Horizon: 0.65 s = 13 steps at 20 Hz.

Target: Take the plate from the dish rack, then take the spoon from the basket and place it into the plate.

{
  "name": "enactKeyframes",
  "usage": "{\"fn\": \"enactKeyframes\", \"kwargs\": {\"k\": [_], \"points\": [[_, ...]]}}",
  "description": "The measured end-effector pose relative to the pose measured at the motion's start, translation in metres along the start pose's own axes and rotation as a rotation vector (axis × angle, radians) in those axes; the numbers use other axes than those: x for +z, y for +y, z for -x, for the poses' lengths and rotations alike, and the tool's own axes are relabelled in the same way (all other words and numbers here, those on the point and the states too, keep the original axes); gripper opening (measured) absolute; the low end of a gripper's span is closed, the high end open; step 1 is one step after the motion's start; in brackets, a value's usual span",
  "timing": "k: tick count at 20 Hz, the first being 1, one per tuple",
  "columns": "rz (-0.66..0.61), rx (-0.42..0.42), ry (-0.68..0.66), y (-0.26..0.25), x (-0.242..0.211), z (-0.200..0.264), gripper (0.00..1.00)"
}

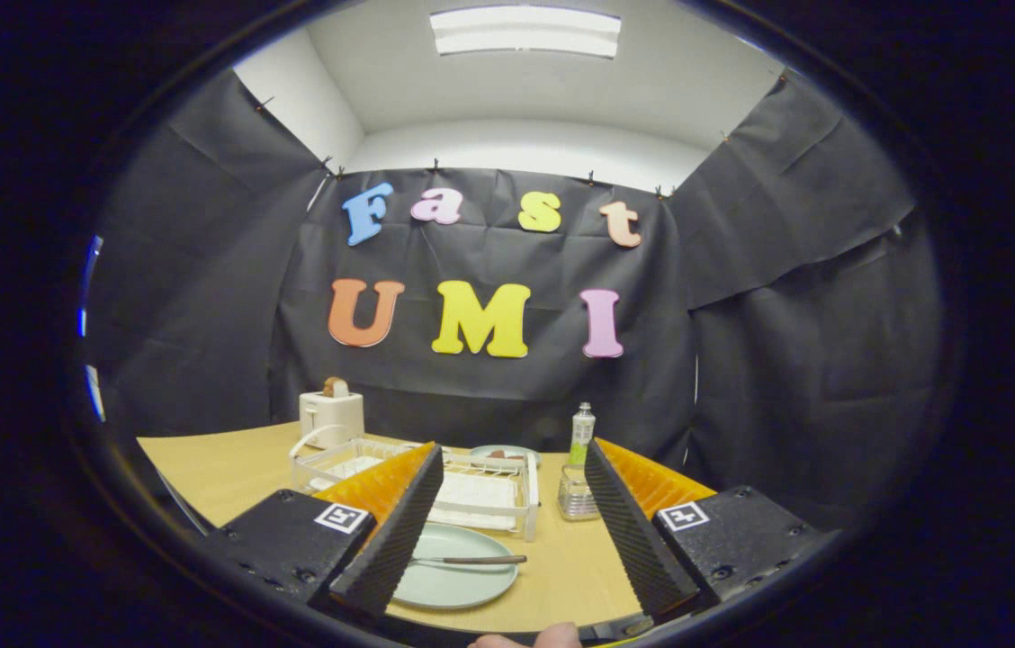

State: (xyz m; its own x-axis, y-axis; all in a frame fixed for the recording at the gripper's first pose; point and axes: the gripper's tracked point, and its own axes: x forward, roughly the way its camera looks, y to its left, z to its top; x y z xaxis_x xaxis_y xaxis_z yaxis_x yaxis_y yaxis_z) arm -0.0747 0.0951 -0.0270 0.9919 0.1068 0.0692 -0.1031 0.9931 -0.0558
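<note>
Two fingers of the gripper are held spread wide and empty above the worktop, while between them the spoon is seen lying across the plate, just before the dish rack.

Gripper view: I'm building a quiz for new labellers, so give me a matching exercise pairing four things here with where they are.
Things:
1. spoon
2. toaster
3. bottle
4. dish rack

Places:
A. at the table's far edge, beyond the rack
B. lying on the plate, between the fingers of the open tool
C. on the table just beyond the plate
D. standing behind a small basket

Pairs: 1-B, 2-A, 3-D, 4-C
</note>
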Motion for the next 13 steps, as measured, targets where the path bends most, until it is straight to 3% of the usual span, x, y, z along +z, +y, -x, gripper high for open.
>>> {"fn": "enactKeyframes", "kwargs": {"k": [9, 13], "points": [[-0.026, -0.041, -0.017, -0.016, 0.010, 0.008, 1.00], [-0.050, -0.021, 0.004, -0.013, 0.009, 0.011, 1.00]]}}
